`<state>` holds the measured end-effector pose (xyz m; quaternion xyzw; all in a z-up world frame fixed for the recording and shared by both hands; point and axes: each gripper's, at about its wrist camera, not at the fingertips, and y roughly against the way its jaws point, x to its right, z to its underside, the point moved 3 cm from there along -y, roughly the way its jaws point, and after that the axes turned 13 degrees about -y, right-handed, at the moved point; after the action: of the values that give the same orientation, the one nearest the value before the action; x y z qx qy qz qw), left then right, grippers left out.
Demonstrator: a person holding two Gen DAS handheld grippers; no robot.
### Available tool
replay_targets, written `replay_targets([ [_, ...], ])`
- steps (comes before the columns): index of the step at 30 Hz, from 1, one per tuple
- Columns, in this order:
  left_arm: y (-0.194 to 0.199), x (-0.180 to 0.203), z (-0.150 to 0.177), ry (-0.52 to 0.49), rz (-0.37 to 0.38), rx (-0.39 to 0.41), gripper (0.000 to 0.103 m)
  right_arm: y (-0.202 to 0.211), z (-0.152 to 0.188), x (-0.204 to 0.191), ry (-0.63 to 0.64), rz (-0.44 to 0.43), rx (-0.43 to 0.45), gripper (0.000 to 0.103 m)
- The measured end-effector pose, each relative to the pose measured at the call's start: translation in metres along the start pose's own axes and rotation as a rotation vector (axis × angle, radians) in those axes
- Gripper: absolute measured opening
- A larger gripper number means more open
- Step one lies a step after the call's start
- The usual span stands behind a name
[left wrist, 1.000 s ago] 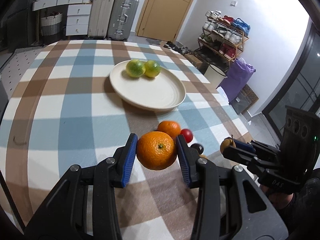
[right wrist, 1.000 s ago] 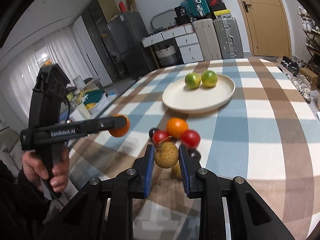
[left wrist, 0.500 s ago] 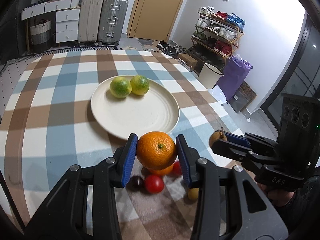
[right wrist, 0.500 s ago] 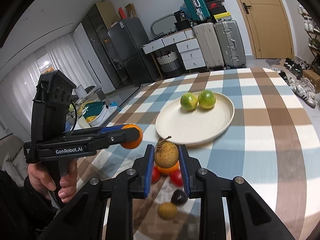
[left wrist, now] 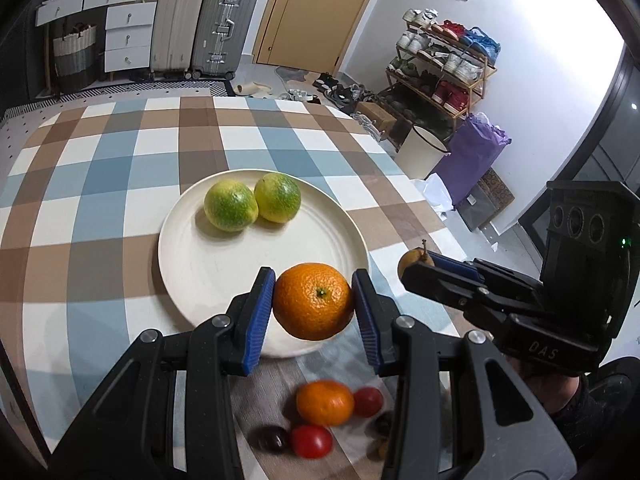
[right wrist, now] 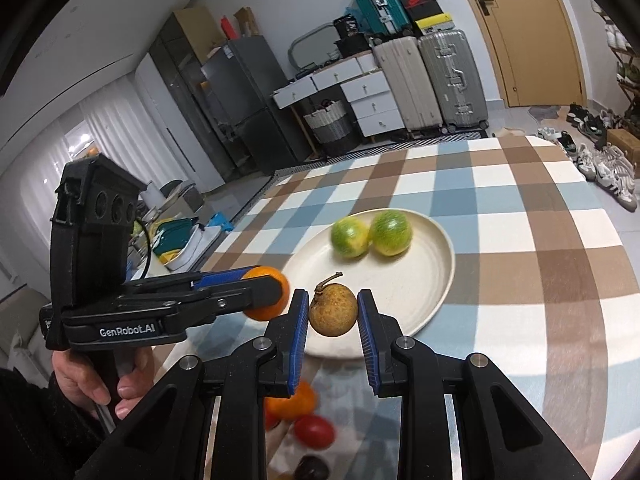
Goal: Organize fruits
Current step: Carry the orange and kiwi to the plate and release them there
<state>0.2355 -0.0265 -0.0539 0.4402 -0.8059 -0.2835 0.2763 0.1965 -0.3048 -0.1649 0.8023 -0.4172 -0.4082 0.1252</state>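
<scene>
Fruit is being carried in both grippers toward the plate (left wrist: 182, 276), which sits on the checked tablecloth (left wrist: 100, 184). An orange (left wrist: 313, 306) is clamped between the blue pads of the left gripper (left wrist: 314, 312), pinched across its widest part, presumably so that a round, smooth thing cannot roll out. It is held in the air above the near rim of the plate, not yet set down. A small brown fruit (right wrist: 333, 311) with a short stem is gripped the same way in the right gripper (right wrist: 333, 320), its jaws closed against its two sides, and it too hangs over the near edge of the plate.

Two green citrus fruits (left wrist: 251, 207) already lie on the far side of the plate, touching each other; the near half is left bare, which seems to be where the carried pieces are meant to go. Below the grippers, on the cloth just short of the plate, a second orange (left wrist: 325, 402), two small red fruits (left wrist: 311, 440) and a dark one (left wrist: 272, 439) are still waiting, blurred in both views.

Both pieces should be lowered before release, since a drop from this height onto a shallow plate could send them rolling into the green pair or off the rim.
</scene>
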Motion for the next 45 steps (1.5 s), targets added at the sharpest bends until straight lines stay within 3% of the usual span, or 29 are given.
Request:
replay_targets([
  [19, -0.080, -0.030, -0.028, 0.008, 0.017, -0.089, 0.037, -0.064, -0.046, 0.047, -0.086, 0.023, -0.068, 0.025],
  [34, -0.112, -0.033, -0.032, -0.001, 0.046, -0.121, 0.037, -0.087, -0.053, 0.059, -0.077, 0.057, -0.067, 0.025],
  [35, -0.113, -0.033, -0.032, 0.001, 0.053, -0.121, 0.037, -0.086, -0.054, 0.058, -0.077, 0.059, -0.060, 0.026],
  [38, -0.110, -0.033, -0.034, 0.000, 0.053, -0.104, 0.037, -0.084, -0.055, 0.056, -0.060, 0.076, -0.035, 0.045],
  [39, -0.109, -0.033, -0.035, -0.002, 0.053, -0.101, 0.037, -0.083, -0.055, 0.054, -0.052, 0.071, -0.029, 0.047],
  [45, -0.098, -0.032, -0.035, -0.006, 0.042, -0.088, 0.037, -0.074, -0.058, 0.052, -0.056, 0.060, 0.005, 0.047],
])
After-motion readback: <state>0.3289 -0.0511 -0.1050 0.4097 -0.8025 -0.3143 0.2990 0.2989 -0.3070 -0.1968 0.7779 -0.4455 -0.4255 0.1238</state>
